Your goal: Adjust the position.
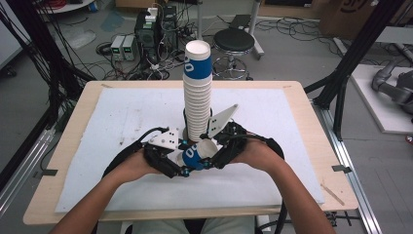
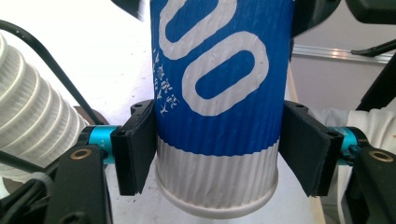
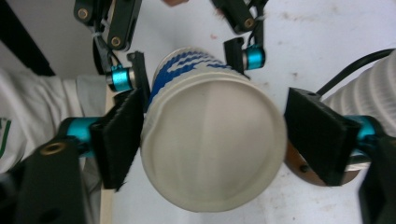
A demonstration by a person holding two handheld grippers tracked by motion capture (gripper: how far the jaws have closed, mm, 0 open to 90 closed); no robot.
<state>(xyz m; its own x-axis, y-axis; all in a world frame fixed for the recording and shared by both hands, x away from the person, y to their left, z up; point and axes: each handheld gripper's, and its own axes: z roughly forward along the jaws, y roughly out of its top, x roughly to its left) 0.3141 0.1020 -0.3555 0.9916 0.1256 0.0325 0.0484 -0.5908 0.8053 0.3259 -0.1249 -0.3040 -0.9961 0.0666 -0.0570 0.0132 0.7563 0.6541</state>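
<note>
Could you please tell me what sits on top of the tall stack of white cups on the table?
A blue and white cup caps the stack of white cups, mouth up, showing a white rim. The high view does not show its inside or whatever the stack stands on.

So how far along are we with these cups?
Done: a tall stack of paper cups stands on the white mat, a blue-printed one on top. In hand: the left tool clamps a blue and white paper cup lying sideways in front of the stack; the right tool has one jaw on its rim and the other clear. Left: placing this cup onto the stack.
</note>
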